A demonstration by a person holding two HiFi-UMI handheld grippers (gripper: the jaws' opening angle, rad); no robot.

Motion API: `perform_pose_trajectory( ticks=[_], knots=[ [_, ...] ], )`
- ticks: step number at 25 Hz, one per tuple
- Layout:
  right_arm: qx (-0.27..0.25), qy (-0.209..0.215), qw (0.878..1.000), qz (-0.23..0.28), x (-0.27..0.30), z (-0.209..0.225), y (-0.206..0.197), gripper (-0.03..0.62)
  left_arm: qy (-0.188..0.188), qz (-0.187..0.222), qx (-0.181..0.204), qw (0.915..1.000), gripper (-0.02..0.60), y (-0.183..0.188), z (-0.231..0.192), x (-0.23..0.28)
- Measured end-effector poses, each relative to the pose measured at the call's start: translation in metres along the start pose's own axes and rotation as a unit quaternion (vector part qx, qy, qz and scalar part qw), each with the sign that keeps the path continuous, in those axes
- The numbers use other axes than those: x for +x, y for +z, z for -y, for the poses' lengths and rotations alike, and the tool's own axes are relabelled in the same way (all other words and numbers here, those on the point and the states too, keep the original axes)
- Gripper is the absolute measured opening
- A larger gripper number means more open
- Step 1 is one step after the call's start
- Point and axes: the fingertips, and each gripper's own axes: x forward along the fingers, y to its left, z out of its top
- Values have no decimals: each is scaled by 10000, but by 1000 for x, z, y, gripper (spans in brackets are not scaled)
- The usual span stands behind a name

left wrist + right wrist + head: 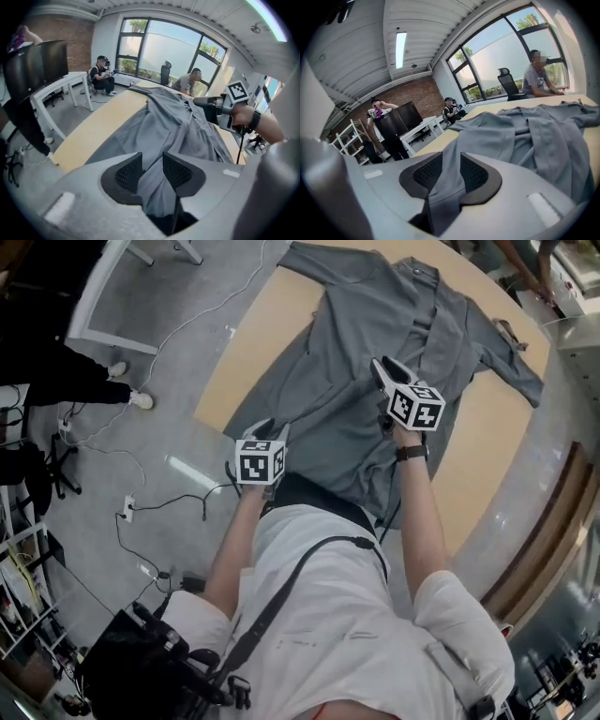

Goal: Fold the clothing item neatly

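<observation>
Shirt (361, 324): lying spread on the table (239, 362), collar toward the far edge, hem spilling over the near edge.
Left claw (152, 161): standing apart, hem cloth sitting between the jaws, unpinched.
Right claw (451, 159): standing apart too, cloth between the jaws (mid-shirt, I'm judging).
Risk: I'm worrying about closing on one layer only, or one claw biting first, dragging the shirt askew.
Risk: overhanging hem pulling cloth off the near edge.
</observation>
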Motion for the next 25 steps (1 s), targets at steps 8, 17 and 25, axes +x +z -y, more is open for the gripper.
perform_pose_trajectory(
  ticks=[8, 17, 25],
  knots=[
    [367, 581, 9924, -1024, -15, -110, -138, 117, 510, -160, -316, 9981, 144, -93, -51, -42],
    [935, 233, 9845, -1464, -6, -139, -192, 120, 370, -589, 390, 9968, 144, -145, -70, -3],
    [1429, -652, 9781, -1369, 25, -119, -191, 132, 227, -458, 551, 9972, 134, -146, -70, 28]
  ],
)
